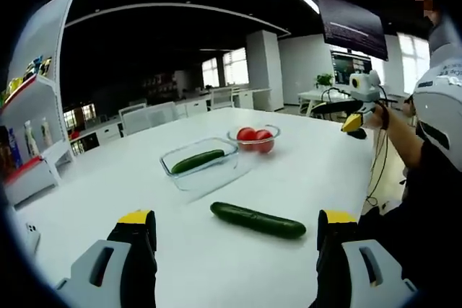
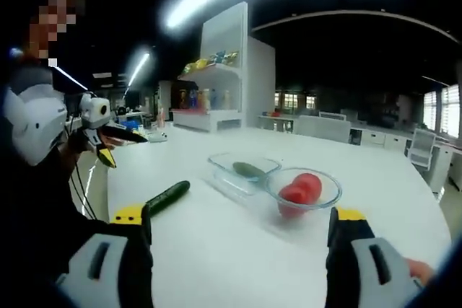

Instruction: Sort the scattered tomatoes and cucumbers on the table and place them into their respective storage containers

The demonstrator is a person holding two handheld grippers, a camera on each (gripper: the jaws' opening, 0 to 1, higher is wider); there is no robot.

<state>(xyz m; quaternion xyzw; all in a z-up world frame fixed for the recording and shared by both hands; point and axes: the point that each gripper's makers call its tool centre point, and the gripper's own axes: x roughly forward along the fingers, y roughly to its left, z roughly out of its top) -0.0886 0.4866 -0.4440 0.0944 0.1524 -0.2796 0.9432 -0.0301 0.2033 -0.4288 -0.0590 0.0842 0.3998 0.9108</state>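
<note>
Cucumber [image 1: 258, 220] lies loose on the table [image 1: 346, 156]; both hand-held grippers, left [image 1: 238, 232] and right [image 2: 242, 232], seemingly gape empty.

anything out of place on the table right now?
One cucumber lies loose on the white table, outside the rectangular clear container that already holds another cucumber. The tomatoes sit in their round glass bowl. Nothing looks spilled or damaged. Both claws are open and empty.

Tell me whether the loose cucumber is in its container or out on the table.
Out. The dark green cucumber lies bare on the white table, apart from the clear rectangular container that already holds another cucumber.
</note>
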